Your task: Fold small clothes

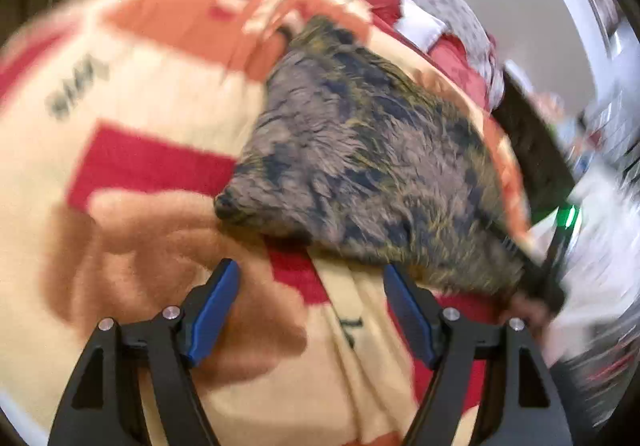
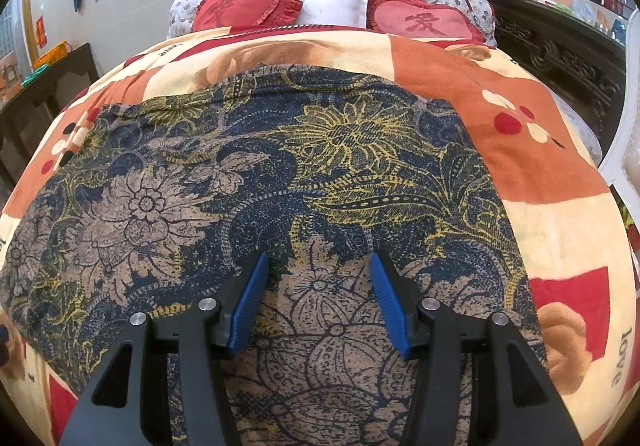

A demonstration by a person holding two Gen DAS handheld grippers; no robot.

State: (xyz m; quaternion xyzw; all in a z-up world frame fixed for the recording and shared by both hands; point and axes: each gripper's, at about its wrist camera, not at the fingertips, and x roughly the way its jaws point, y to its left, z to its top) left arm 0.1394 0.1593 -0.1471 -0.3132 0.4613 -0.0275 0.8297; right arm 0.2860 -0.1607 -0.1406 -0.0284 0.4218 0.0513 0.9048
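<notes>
A bed point(image 2: 540, 149) with a patchwork blanket in orange, cream and red fills both views. On it lies the floral garment point(image 2: 280, 173), dark blue with yellow and tan flowers, spread flat across the blanket's middle. Behind it sit two red heart cushions point(image 2: 244, 7) and a white pillow point(image 2: 338, 3). The right gripper point(image 2: 318, 298) hangs spread just over the cloth, pinching nothing. The left gripper point(image 1: 312, 310) (its view is blurred) is spread wide beside the garment's edge.
</notes>
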